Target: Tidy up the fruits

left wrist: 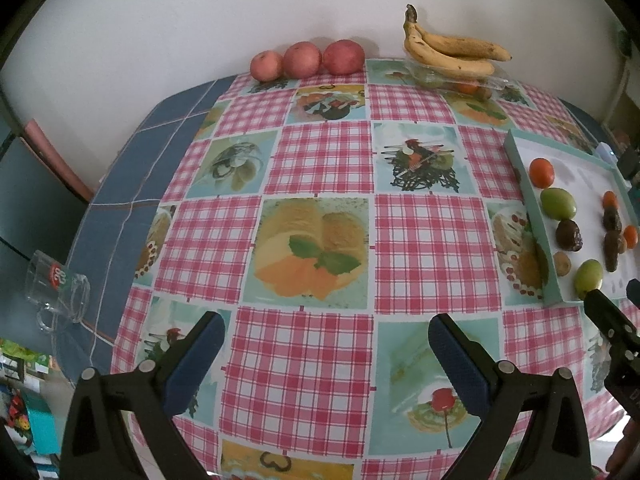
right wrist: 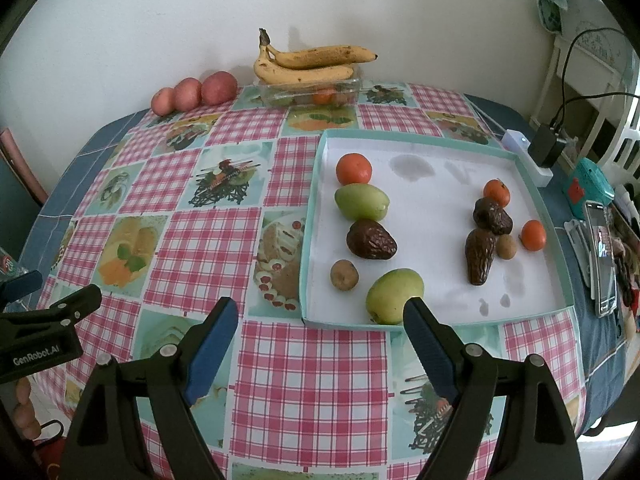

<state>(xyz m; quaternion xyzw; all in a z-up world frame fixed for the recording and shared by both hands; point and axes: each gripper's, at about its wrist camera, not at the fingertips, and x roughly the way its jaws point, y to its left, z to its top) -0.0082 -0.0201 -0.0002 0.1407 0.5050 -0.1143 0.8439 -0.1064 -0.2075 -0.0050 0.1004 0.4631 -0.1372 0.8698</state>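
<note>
The fruits are seen spread in a shallow white tray [right wrist: 316, 216] with a teal rim, set toward the right side of the table [right wrist: 304, 360]. Along the tray's left edge a column is formed: an orange [right wrist: 353, 168] at the far end, then a green fruit [right wrist: 361, 201], a dark wrinkled fruit [right wrist: 371, 239], and a small brown fruit [right wrist: 344, 275] nearest the front. A second green fruit [right wrist: 394, 295] is found just inside the front edge. Toward the right edge a looser cluster is laid out: two small oranges [right wrist: 497, 193], two more dark wrinkled fruits [right wrist: 480, 256] and a small brown one, some of them touching.

At the far edge of the table, against the wall, three red apples [left wrist: 307, 60] are lined up side by side, and a bunch of bananas [right wrist: 308, 65] is rested on a clear plastic box [right wrist: 308, 96] with more fruit inside.

The right gripper [right wrist: 320, 320] is held above the checked tablecloth [left wrist: 304, 360], just in front of the tray's front edge, its blue-padded jaws spread wide with nothing between them. The left gripper [left wrist: 326, 334] is held over the middle of the cloth, well apart from the tray, jaws likewise spread and nothing grasped.

A glass mug [left wrist: 58, 292] is seen lying on its side at the left edge.
</note>
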